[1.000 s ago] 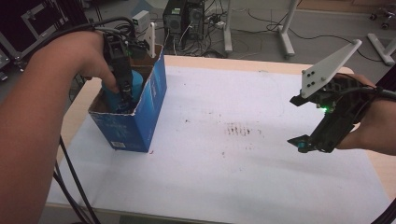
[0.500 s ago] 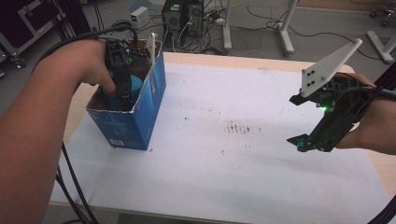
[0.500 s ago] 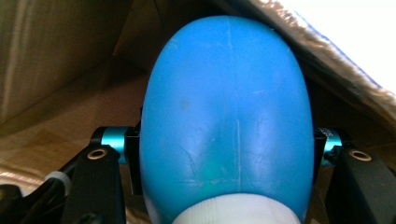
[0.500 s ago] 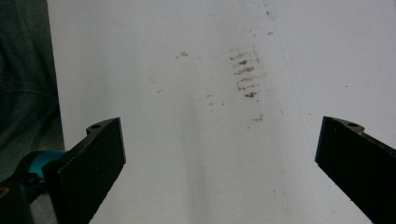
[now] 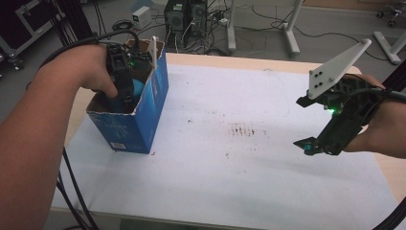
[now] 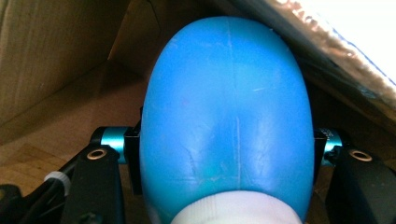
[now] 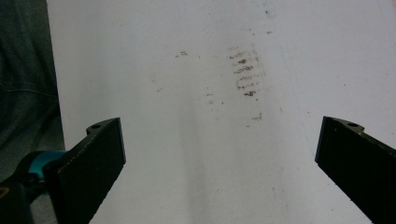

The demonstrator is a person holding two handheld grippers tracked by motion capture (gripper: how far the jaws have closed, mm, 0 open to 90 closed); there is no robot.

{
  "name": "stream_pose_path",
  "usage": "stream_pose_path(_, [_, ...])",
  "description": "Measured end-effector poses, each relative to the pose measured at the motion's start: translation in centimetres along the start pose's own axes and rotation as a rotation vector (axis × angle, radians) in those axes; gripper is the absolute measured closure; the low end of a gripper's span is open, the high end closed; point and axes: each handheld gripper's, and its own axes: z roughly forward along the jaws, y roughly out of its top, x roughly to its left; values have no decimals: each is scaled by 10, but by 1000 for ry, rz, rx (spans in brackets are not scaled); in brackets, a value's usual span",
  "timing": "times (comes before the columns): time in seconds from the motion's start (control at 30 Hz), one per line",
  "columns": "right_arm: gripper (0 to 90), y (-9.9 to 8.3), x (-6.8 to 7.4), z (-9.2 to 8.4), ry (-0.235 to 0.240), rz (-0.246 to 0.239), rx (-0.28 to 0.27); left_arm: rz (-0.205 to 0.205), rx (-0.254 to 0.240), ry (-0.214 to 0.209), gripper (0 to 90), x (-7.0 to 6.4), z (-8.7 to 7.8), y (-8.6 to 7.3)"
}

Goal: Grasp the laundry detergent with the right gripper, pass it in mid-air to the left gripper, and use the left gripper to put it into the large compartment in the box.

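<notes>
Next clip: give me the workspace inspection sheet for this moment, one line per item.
Surface: white sheet over a wooden table, dark smudges near the middle.
Job's things: blue cardboard box, open-topped, at the left; blue rounded object inside it.
Clutter: nothing seen on the sheet.
Grippers: left tool inside the box, shut on the blue object; right tool open, above the sheet at the right.
Cables: black cables trail off the table's left edge.
Surroundings: computer tower, floor cables and stand legs beyond the table.
</notes>
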Motion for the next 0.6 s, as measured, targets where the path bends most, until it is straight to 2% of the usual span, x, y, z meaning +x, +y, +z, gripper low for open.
stream_pose_path(0.3, [7,-1,1,0,-1,0,2,0,-6,-9,383,2,0,0])
stream_pose_path(0.43, [7,-2,1,0,-2,2,1,-19,-3,-6,350,3,-3,-1])
stream_pose_path(0.6, [7,-3,1,0,-3,3,1,-22,-5,3,315,3,-10,-4])
